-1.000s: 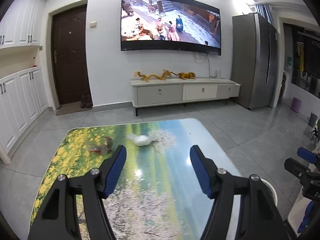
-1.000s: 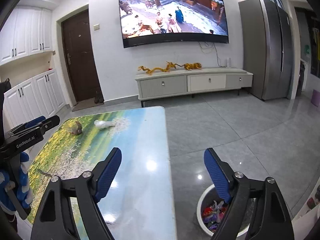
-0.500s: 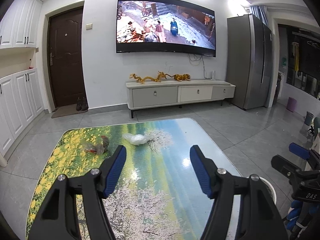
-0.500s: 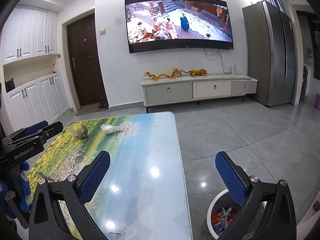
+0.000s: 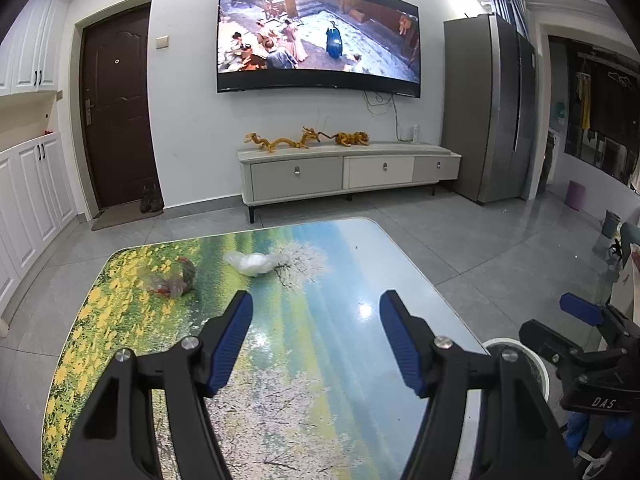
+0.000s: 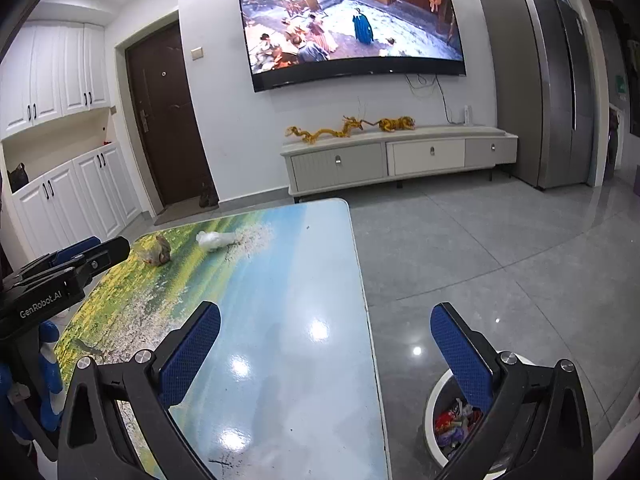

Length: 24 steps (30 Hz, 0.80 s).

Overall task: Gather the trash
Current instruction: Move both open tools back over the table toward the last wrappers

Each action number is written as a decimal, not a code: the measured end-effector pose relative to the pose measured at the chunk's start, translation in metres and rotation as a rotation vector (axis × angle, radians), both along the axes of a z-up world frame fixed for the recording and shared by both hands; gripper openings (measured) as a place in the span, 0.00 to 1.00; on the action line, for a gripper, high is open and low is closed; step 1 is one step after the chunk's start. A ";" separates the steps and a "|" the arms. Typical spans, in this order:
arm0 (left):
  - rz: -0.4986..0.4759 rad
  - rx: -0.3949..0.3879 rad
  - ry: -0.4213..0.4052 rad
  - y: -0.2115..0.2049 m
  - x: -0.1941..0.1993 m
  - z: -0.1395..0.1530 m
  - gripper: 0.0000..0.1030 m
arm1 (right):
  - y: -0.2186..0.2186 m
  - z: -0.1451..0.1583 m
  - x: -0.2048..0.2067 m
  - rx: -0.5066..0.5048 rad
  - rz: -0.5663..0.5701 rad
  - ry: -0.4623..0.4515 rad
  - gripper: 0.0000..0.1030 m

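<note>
Now both grippers empty, jaws spread: left gripper (image 5: 316, 336), right gripper (image 6: 326, 346). White wad (image 5: 253, 263) and clear bag (image 5: 172, 280) sit at table (image 5: 320, 360) far end; bin (image 6: 440, 412) beside table near corner. Best approach low, pinch each bundle at centre.

My left gripper (image 5: 316, 334) points forward with its blue-padded jaws spread wide, nothing between them. My right gripper (image 6: 326, 350) is level beside it, jaws spread wider, also holding nothing.
</note>
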State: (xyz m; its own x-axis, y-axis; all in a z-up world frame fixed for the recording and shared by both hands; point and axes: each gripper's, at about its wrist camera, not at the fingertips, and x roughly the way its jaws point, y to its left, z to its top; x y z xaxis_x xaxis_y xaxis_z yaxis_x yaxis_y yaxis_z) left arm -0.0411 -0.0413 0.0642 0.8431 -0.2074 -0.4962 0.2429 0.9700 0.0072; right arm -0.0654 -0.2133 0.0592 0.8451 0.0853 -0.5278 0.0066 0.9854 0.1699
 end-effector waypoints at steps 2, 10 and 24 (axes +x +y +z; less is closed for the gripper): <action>-0.006 0.006 0.003 -0.003 0.001 -0.001 0.62 | -0.002 -0.002 0.001 0.004 -0.003 0.008 1.00; -0.042 0.034 0.028 -0.020 0.002 -0.008 0.62 | -0.012 -0.013 0.003 0.029 -0.025 0.036 1.00; -0.098 0.082 0.097 -0.050 0.007 -0.025 0.62 | -0.027 -0.032 -0.003 0.056 -0.055 0.077 1.00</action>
